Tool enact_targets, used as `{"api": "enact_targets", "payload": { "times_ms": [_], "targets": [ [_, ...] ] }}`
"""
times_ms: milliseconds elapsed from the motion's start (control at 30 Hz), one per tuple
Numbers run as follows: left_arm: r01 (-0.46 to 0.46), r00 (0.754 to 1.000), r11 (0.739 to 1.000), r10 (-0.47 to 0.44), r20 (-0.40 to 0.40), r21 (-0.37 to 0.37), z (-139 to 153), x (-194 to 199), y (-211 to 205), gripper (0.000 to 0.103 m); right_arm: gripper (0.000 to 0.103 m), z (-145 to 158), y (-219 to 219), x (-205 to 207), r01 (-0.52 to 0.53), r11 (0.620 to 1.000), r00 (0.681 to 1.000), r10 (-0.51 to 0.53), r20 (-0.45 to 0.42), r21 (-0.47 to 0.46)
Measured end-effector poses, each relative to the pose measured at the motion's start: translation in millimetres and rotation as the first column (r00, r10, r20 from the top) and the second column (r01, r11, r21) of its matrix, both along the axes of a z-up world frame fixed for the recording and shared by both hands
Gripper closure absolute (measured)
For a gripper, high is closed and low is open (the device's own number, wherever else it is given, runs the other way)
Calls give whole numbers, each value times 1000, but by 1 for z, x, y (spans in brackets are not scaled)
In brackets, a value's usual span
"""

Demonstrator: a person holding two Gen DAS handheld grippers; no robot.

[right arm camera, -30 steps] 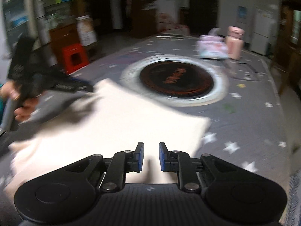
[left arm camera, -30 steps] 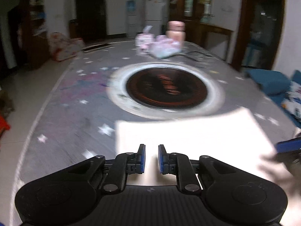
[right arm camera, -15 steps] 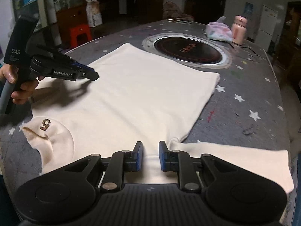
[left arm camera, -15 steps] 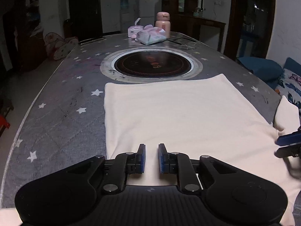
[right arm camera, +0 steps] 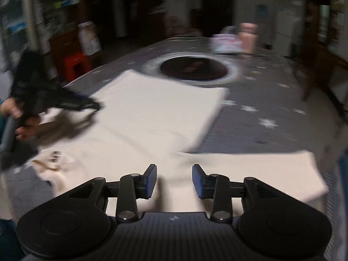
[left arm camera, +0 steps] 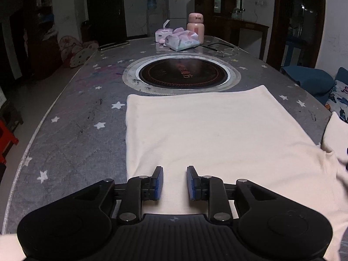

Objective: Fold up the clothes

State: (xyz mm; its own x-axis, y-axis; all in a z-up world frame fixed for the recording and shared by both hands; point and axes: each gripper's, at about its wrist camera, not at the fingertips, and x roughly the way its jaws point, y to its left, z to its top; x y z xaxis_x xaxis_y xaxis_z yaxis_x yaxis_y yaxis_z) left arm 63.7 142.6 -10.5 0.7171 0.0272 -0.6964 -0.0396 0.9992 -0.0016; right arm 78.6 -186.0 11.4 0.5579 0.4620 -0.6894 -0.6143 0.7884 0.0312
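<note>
A cream T-shirt (left arm camera: 217,134) lies flat on the grey star-patterned table (left arm camera: 71,143), its hem toward the round hotplate. It also shows in the right wrist view (right arm camera: 152,113), with its collar (right arm camera: 54,163) at the near left and one sleeve (right arm camera: 261,171) spread to the right. My left gripper (left arm camera: 174,181) is open and empty above the shirt's near left part. My right gripper (right arm camera: 174,179) is open and empty above the shoulder by the sleeve. The left gripper also appears in the right wrist view (right arm camera: 65,103), held by a hand.
A round black hotplate (left arm camera: 182,72) is set in the table beyond the shirt. Tissue packs (left arm camera: 180,39) and a pink flask (left arm camera: 195,27) stand at the far end. A red stool (right arm camera: 76,65) is off the table's left side; blue cushions (left arm camera: 308,78) are on the right.
Both grippers' jaws have opened wider than half a second ago. The right wrist view has gone blurred as it moves; the shirt lies as before.
</note>
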Motion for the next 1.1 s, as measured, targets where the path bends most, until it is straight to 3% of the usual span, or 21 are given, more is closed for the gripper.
{"api": "enact_targets", "payload": {
  "times_ms": [100, 200, 300, 433, 467, 567, 633, 833, 1000, 1100],
  "targets": [
    [43, 999, 999, -43, 3, -20, 5, -10, -16, 72, 67, -4, -32, 15, 151, 988, 988, -150, 30, -31],
    [96, 995, 995, -96, 9, -28, 7, -23, -34, 67, 67, -9, -69, 37, 328, 945, 944, -328, 27, -7],
    [122, 993, 992, -122, 1, -39, 6, -31, -47, 67, 64, -14, -93, 54, 423, 906, 905, -423, 35, 5],
    [140, 990, 990, -140, 4, -25, 6, -41, -60, 65, 65, -28, -113, 72, 491, 870, 871, -491, -28, 44],
    [144, 990, 989, -144, 6, -21, 6, -42, -62, 64, 68, -30, -114, 72, 492, 870, 871, -491, -24, 47],
    [150, 989, 989, -150, 1, -14, 5, -45, -66, 62, 94, -34, -114, 71, 486, 872, 874, -486, -5, 54],
    [156, 988, 988, -156, -9, -8, 3, -45, -68, 62, 98, -29, -112, 66, 484, 874, 873, -486, 36, 38],
    [182, 983, 983, -182, -14, 7, -1, -52, -71, 56, 99, -19, -114, 50, 528, 847, 843, -515, 157, -54],
    [177, 984, 984, -177, 1, -4, 2, -62, -67, 56, 92, -33, -114, 51, 539, 836, 842, -528, 114, -103],
    [164, 986, 986, -164, 13, -13, 5, -70, -60, 56, 90, -18, -105, 40, 524, 848, 847, -509, 154, -76]
  ]
}}
